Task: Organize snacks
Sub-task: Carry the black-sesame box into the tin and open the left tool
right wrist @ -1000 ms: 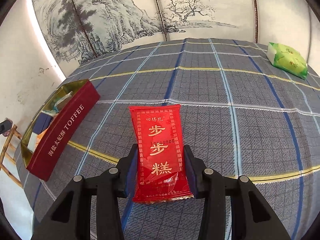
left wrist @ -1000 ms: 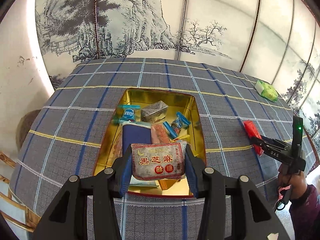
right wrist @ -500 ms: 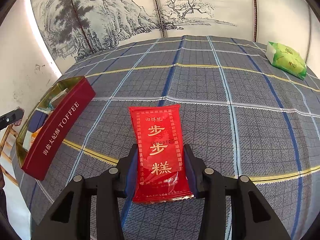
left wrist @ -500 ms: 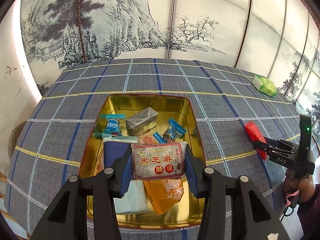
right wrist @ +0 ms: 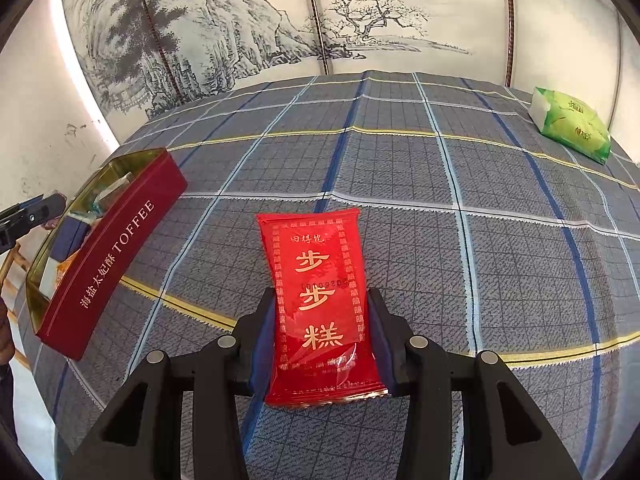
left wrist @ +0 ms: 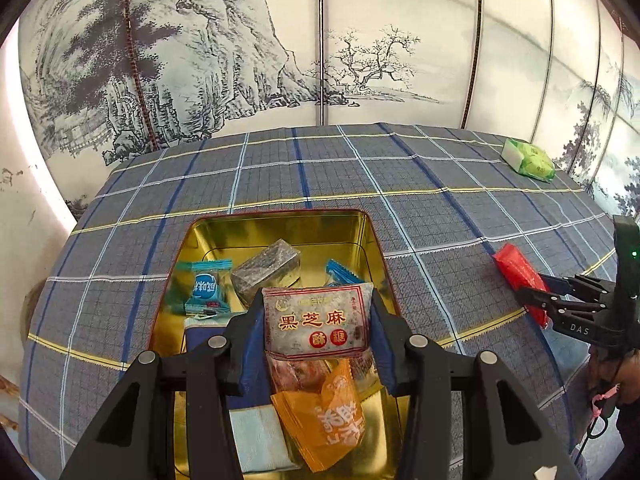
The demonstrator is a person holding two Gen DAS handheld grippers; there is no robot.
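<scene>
Both grippers loaded
My left gripper [left wrist: 318, 322] clamps the black sesame candy packet [left wrist: 316, 320] over the gold tin [left wrist: 280, 224]; my right gripper [right wrist: 322, 336] pinches the red cake packet [right wrist: 320, 300] on the tablecloth [right wrist: 500, 200]

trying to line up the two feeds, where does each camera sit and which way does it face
Left wrist: sits on the left gripper, angled down over the open gold tin; its fingers grip a black sesame packet; the right gripper and hand show far right.
Right wrist: sits on the right gripper, angled down across the plaid cloth; its fingers grip a red packet; the left gripper's tip shows at far left.
Shared: tin, red packet, green packet, cloth, painted screen.
</scene>
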